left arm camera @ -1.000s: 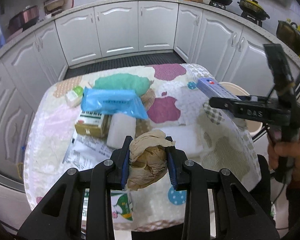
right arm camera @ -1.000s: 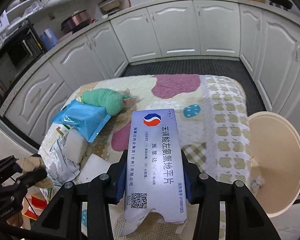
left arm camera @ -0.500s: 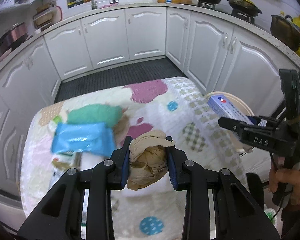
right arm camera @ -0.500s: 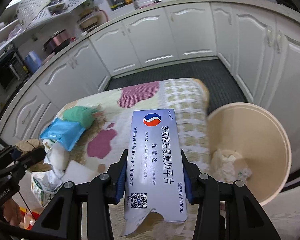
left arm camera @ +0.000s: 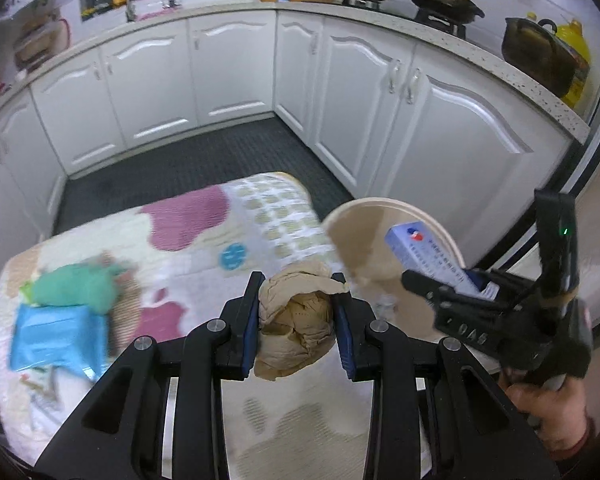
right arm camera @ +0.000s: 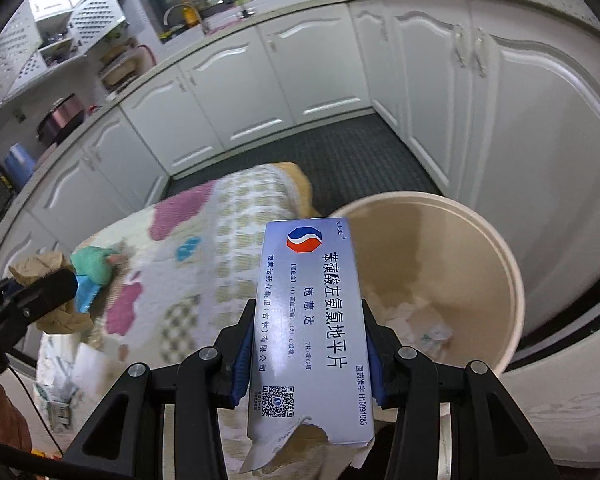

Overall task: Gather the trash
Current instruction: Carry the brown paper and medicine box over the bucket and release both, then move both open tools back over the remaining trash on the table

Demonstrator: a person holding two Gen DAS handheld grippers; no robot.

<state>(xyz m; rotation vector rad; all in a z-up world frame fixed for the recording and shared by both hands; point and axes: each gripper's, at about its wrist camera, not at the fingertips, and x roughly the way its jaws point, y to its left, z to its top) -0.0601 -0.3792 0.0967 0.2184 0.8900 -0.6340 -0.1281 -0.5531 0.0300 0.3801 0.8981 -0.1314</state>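
My left gripper (left arm camera: 296, 320) is shut on a crumpled brown paper wad (left arm camera: 294, 322), held above the table's right end beside the beige trash bin (left arm camera: 364, 264). My right gripper (right arm camera: 308, 344) is shut on a flattened blue-white medicine box (right arm camera: 312, 320) and holds it at the bin's (right arm camera: 504, 264) left rim. The bin holds some crumpled white trash (right arm camera: 416, 320). The right gripper with the box (left arm camera: 428, 256) also shows in the left wrist view over the bin. The paper wad (right arm camera: 40, 272) shows at the left of the right wrist view.
The table has a patterned cloth (left arm camera: 204, 248). On it lie a green crumpled wad (left arm camera: 76, 288), a blue plastic packet (left arm camera: 56, 338) and papers (right arm camera: 60, 384) at the near left. White kitchen cabinets (left arm camera: 228, 76) ring the dark floor (left arm camera: 188, 164).
Both grippers have moved right, from over the table toward the bin, still holding their items. The bin now fills more of both views.
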